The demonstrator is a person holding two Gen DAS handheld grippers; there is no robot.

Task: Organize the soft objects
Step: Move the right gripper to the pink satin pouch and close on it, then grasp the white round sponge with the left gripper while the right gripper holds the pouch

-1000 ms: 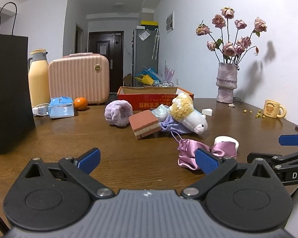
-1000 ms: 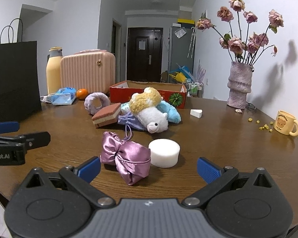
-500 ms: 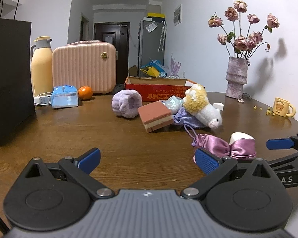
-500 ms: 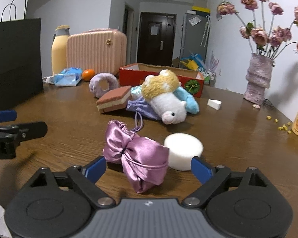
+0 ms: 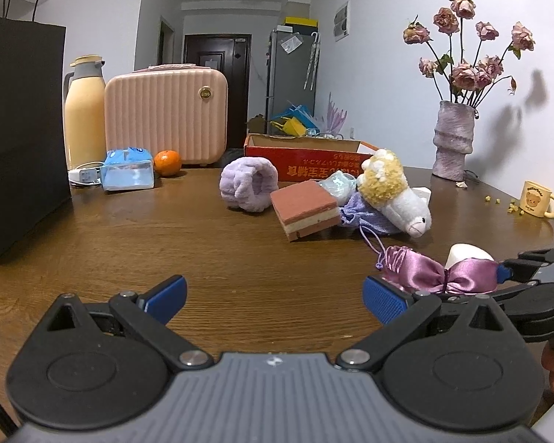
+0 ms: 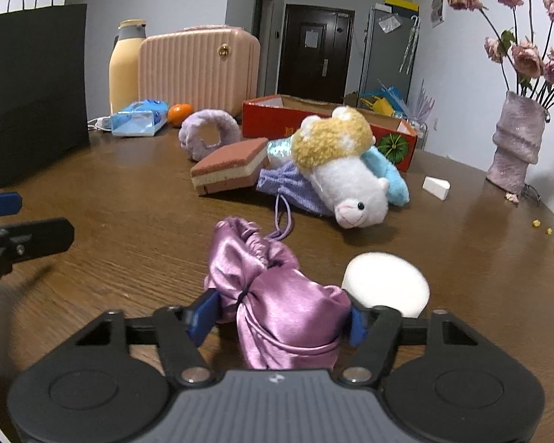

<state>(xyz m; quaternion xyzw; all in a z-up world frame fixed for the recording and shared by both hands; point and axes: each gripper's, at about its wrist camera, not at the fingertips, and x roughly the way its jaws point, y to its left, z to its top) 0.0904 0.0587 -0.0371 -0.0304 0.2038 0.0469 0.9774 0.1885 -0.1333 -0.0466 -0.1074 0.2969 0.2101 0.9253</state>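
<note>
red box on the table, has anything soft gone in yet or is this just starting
Just starting, it seems. No soft item shows inside the red box, though its floor is hidden. In hand: the right gripper is shut on the pink satin pouch; the left gripper is open and holds nothing. Left on the table: the plush sheep, purple drawstring bag, layered sponge, purple scrunchie and white round sponge.
</note>
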